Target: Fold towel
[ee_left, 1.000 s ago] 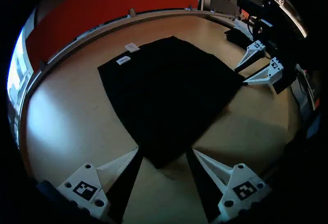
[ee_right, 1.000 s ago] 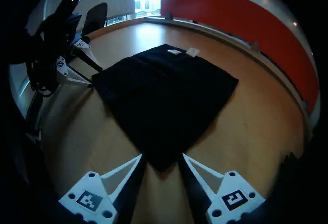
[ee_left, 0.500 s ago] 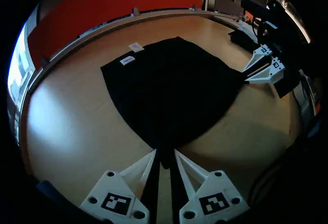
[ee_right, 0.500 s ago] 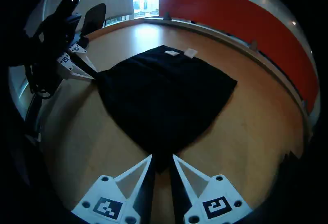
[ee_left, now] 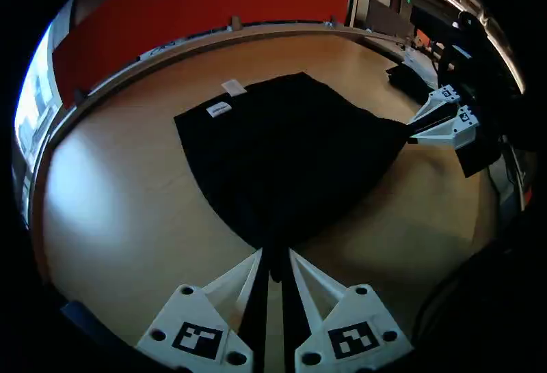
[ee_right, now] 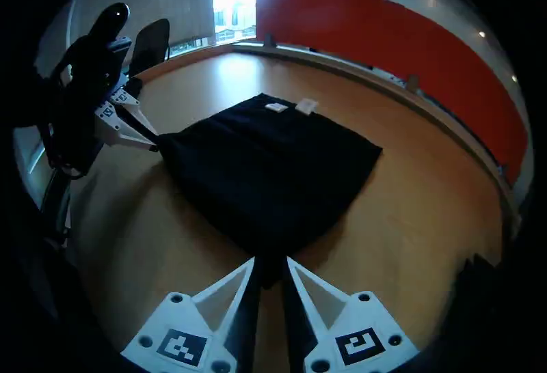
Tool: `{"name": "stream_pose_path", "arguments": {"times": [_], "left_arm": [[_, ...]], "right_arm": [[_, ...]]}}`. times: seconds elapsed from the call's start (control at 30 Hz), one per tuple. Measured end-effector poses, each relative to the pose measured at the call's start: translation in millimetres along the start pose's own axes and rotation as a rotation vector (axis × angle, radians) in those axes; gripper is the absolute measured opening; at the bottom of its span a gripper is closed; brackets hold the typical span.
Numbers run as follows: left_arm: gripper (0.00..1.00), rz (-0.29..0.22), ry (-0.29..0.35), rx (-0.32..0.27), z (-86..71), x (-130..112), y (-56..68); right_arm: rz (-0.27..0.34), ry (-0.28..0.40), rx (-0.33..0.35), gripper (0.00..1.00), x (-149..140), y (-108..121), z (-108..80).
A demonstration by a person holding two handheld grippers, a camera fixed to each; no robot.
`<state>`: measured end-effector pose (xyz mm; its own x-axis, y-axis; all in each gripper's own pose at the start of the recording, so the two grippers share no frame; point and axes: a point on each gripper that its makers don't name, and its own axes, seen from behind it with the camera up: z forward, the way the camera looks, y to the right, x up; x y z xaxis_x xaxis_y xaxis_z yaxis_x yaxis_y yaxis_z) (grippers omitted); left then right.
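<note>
black towel [ee_left: 287, 147] spread out, white tags [ee_left: 219, 108] far edge; left gripper [ee_left: 275, 253], right gripper [ee_right: 271, 260] each pinching corner.

light wooden table [ee_left: 123, 188], a black towel [ee_left: 287, 147] across its middle, a small white card [ee_left: 234, 87] just beside it

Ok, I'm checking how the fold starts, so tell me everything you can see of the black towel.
The towel is black, soft-looking cloth, spread roughly square on the wooden table. Two small white tags sit at its far edge. The left gripper is shut on one near corner, the right gripper on the neighbouring corner, and both pinched corners look slightly lifted.
</note>
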<state>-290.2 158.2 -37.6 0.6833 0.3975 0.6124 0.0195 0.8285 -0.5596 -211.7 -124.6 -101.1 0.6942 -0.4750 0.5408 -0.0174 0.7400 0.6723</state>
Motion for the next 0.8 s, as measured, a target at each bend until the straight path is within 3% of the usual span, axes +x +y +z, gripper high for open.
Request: {"name": "stream_pose_path", "arguments": {"times": [0.5,0.8], "left_arm": [[0.11,-0.03,0.024,0.001,-41.7,34.8,8.4],[0.11,-0.015,0.027,0.004,-60.5,48.6,13.4]], "right_arm": [[0.001,0.093,-0.037,0.18,47.2,9.5,-41.6],[0.005,0.125,-0.032,0.18,64.8,7.1,-67.3]]}}
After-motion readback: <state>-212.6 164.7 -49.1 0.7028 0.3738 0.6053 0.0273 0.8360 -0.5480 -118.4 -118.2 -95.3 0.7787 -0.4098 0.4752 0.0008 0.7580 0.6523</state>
